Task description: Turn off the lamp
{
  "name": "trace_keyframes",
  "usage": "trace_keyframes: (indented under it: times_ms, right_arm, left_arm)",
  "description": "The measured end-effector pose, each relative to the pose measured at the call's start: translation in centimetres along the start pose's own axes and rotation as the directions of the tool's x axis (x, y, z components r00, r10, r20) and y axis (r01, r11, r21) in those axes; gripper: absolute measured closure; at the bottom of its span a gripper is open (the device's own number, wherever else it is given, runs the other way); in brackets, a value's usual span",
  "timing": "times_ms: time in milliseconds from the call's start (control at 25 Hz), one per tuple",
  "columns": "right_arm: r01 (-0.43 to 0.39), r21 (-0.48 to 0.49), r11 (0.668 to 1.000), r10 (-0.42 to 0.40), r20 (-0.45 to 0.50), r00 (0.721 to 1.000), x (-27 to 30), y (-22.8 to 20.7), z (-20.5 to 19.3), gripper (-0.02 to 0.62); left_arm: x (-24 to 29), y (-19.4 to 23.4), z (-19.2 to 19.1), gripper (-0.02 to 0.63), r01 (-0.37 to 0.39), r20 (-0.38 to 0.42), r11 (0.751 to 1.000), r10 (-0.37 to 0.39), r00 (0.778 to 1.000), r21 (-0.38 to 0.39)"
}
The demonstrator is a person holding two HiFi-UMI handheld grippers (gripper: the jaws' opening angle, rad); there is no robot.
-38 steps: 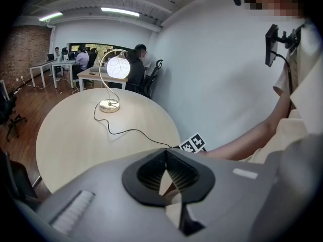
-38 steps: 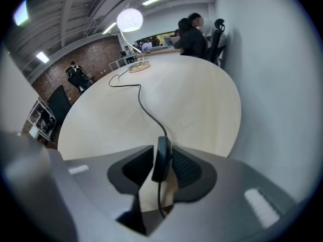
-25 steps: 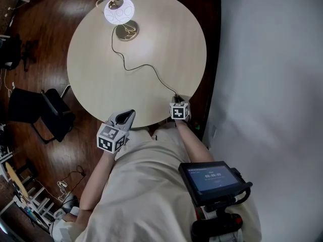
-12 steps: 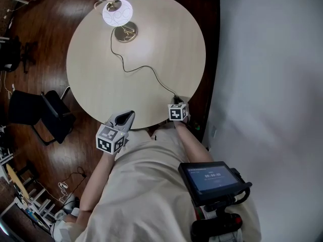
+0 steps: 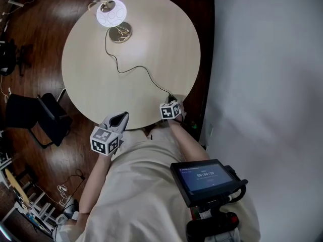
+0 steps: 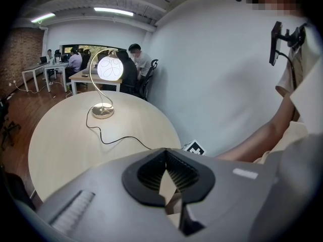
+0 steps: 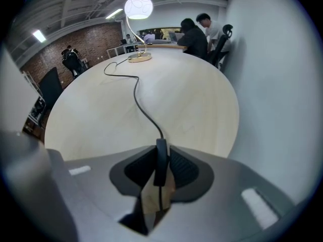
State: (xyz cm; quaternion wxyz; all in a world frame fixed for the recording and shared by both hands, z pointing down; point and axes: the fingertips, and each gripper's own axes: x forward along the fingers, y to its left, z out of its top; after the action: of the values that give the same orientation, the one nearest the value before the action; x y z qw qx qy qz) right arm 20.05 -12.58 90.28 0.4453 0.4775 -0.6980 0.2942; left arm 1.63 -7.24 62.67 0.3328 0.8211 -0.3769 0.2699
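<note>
The right claw points steeply down over the near rim of the round worktop, and its jaws are closing on the slim black switch of the lamp's cord. The switch stands on edge between the two ribbed pads, and both pads appear to touch its sides. We see the left claw just off the same near rim, to the left of the right one and apart from it. Its jaws meet at their tips with nothing held, and only a narrow wedge of pale worktop shows through behind them. The lamp stands at the far rim of the worktop, well apart from both claws. Its white globe shade glows and hangs from a curved brass stem over a round brass base that rests on the worktop. From that base the cord runs in loose bends across the bare middle of the worktop to the near rim, where it ends at the switch in the right claw. Beside the worktop on the left a dark chair stands on the wooden floor, and on its right rises a white wall. Nearer than the worktop, against our light clothing, a small screen sits on a black mount. Beyond the far rim, people sit at desks.
</note>
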Motion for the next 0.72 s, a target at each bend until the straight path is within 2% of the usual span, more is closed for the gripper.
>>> trace_keyframes:
  times_ms: [280, 720]
  right_arm:
    - [0.026, -0.054, 0.998, -0.027, -0.023, 0.999, 0.33, 0.04, -0.04, 0.514]
    - [0.006, -0.051, 0.999, -0.008, -0.028, 1.0, 0.61, 0.18, 0.32, 0.522]
  left_arm:
    - [-0.45, 0.21, -0.41, 0.601, -0.014, -0.001, 1.0, 0.014, 1.0, -0.007]
    - [-0.51, 0.19, -0.89, 0.601, -0.022, -0.015, 1.0, 0.022, 1.0, 0.01]
